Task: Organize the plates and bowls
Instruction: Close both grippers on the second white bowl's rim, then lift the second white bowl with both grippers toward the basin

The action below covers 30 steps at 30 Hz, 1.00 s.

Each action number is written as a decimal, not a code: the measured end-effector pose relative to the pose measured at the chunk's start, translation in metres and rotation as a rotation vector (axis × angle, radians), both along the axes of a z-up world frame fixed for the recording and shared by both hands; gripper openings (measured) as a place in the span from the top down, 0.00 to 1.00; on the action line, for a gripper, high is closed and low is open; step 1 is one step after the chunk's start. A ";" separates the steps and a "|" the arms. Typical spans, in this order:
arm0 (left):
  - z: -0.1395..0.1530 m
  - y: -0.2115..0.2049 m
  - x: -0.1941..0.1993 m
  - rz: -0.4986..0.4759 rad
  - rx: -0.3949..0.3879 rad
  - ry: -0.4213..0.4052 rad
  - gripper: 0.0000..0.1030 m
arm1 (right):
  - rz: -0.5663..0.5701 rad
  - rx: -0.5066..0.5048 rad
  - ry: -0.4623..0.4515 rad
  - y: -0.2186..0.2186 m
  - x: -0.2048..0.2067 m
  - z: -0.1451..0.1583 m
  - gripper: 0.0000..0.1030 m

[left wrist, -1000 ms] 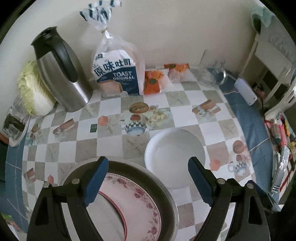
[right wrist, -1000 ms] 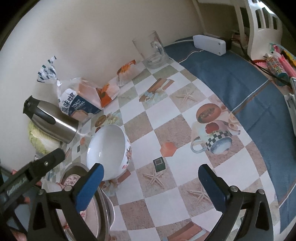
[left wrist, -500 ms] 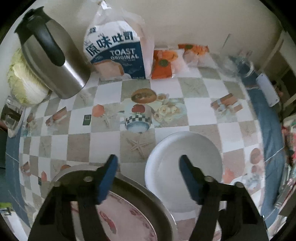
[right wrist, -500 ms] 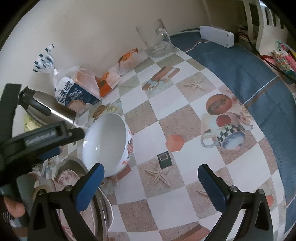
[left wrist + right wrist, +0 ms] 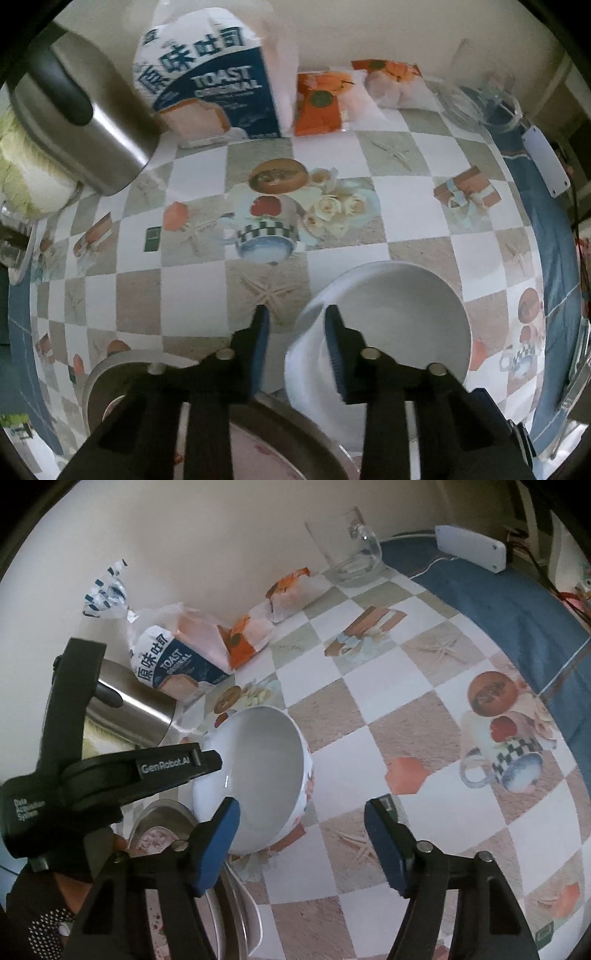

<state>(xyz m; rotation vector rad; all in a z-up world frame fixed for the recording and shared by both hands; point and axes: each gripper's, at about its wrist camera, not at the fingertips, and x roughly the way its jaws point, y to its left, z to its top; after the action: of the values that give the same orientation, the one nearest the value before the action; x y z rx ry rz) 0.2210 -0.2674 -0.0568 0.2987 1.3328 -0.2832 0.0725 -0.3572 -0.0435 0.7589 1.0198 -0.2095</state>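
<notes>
Where the white bowl [image 5: 399, 317] sits at about 4 o'clock in the left wrist view, its near rim runs up between the fingers of the left tool [image 5: 295, 347]. The jaws have just been closing. The right pad lies against the inner wall, while a sliver of checked cloth shows between the left pad and the outer wall, so the jaws are narrowed around the rim but not clamped on it.

At 7 o'clock the bowl almost touches a metal basin [image 5: 110, 369] holding a flowered plate [image 5: 258, 454]. Both are cut off by the frame's lower edge and partly covered by the tool's arms.

The right tool [image 5: 303, 834] stands partly open, its jaws also just closing. The bowl's painted side shows between its fingers, but neither pad touches it. Whether the left finger meets the rim is unclear.

From 12 to 4 o'clock of the bowl in the right wrist view, the surface [image 5: 369, 686] lies bare as far as the blue border.

Along the wall the room closes in:
- a steel kettle [image 5: 85, 122] and a cabbage [image 5: 26, 177] at 10 o'clock, both cropped
- a toast bag [image 5: 214, 85] at 12 o'clock
- orange packets [image 5: 321, 103] beside it
- a glass mug [image 5: 347, 550] at 1 o'clock

Motion blur softens the left wrist view, particularly the bowl's near wall.
</notes>
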 end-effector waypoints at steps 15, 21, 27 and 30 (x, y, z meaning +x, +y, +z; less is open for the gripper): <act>0.001 -0.032 -0.043 -0.163 -0.008 0.031 0.84 | -0.061 0.024 0.024 -0.033 -0.017 -0.005 0.62; 0.003 -0.032 -0.060 -0.166 -0.054 0.034 0.92 | -0.095 0.009 0.034 -0.054 -0.031 -0.001 0.84; 0.005 -0.024 -0.073 -0.145 -0.083 0.036 0.93 | -0.079 0.009 0.032 -0.059 -0.035 -0.002 0.91; 0.004 -0.019 -0.081 -0.132 -0.098 0.056 0.93 | -0.063 -0.009 0.046 -0.057 -0.038 0.000 0.91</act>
<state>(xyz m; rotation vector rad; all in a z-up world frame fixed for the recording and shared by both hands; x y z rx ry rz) 0.1396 -0.2863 -0.0524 0.2987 1.3518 -0.4692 0.0349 -0.4143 -0.0433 0.7819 1.0382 -0.2866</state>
